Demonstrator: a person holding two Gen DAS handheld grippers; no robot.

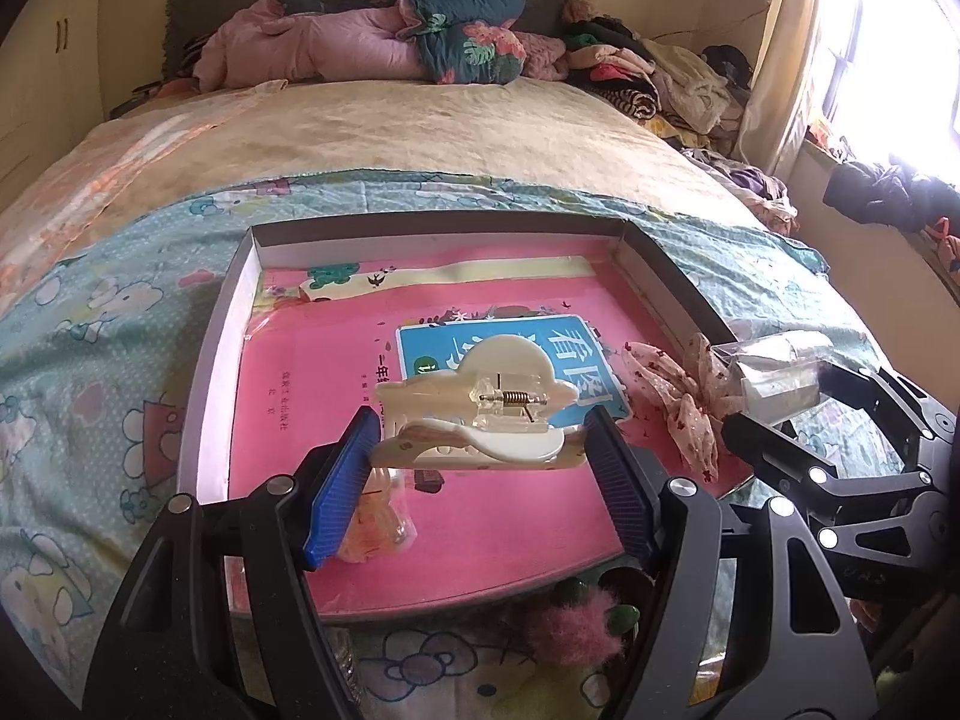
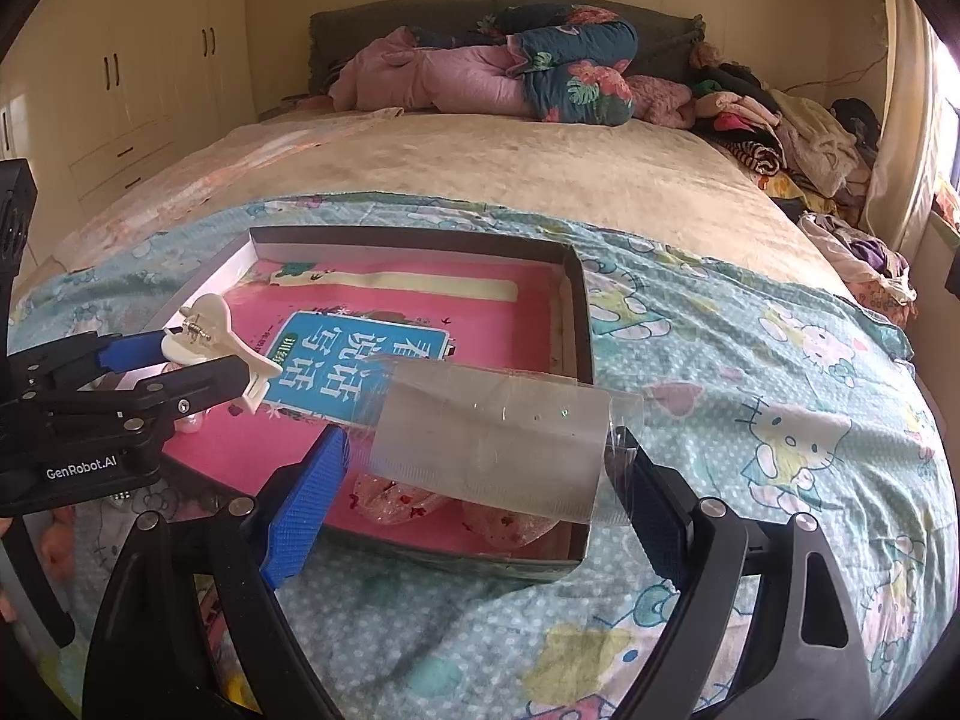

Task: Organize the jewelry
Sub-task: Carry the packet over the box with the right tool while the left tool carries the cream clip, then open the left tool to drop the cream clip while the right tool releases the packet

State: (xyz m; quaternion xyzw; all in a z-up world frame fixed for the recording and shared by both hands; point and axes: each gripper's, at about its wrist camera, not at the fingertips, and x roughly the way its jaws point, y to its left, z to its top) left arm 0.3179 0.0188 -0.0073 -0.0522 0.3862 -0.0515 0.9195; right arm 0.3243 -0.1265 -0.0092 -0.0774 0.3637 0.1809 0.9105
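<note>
My left gripper (image 1: 480,450) is shut on a cream hair claw clip (image 1: 474,414) and holds it above the shallow box (image 1: 210,360) lined with a pink book. The clip also shows in the right wrist view (image 2: 210,336). My right gripper (image 2: 480,492) is shut on a clear plastic packet with a silver card (image 2: 492,450), held over the box's near right corner. The packet shows in the left wrist view (image 1: 780,378). A sheer floral bow (image 1: 678,402) lies in the box at the right. A small bag of orange pieces (image 1: 378,528) lies under the left fingers.
The box (image 2: 579,312) sits on a Hello Kitty sheet (image 2: 750,390) on a bed. A pink fuzzy hair tie (image 1: 576,624) lies in front of the box. Folded quilts (image 2: 510,72) and a clothes pile (image 2: 780,126) are at the bed's far end. Wardrobes stand left.
</note>
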